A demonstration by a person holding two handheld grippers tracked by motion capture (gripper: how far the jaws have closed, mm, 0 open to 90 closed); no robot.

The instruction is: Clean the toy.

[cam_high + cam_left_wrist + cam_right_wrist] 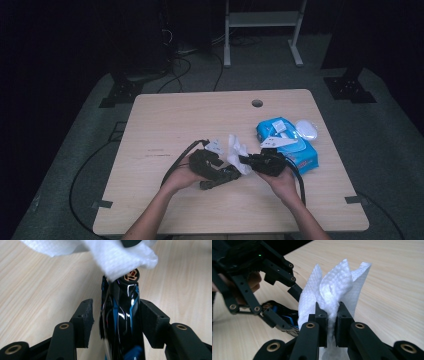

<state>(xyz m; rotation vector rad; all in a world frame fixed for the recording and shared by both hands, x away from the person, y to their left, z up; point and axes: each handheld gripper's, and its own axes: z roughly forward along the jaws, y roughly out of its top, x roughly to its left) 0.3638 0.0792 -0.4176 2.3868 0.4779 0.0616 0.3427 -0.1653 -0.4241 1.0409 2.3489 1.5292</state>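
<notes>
A glossy black object with blue markings point(122, 315) stands between the jaws of my left gripper point(116, 302). The right pad lies against it and a gap shows at the left pad, so the jaws are open around it. My right gripper point(333, 306) is shut on a bunched white wipe point(334, 282). The wipe point(120, 257) drapes over the object's tip, where an orange emblem shows. In the high view the left gripper point(226, 175) and right gripper point(243, 161) meet near the table's middle, with the wipe point(237, 150) between them.
A blue pack of wipes point(292, 145) lies right of the hands, with a white oval lid point(306, 129) beside it. The wooden table point(165, 130) has a cable hole point(257, 103) at the back. Cables trail from both grippers.
</notes>
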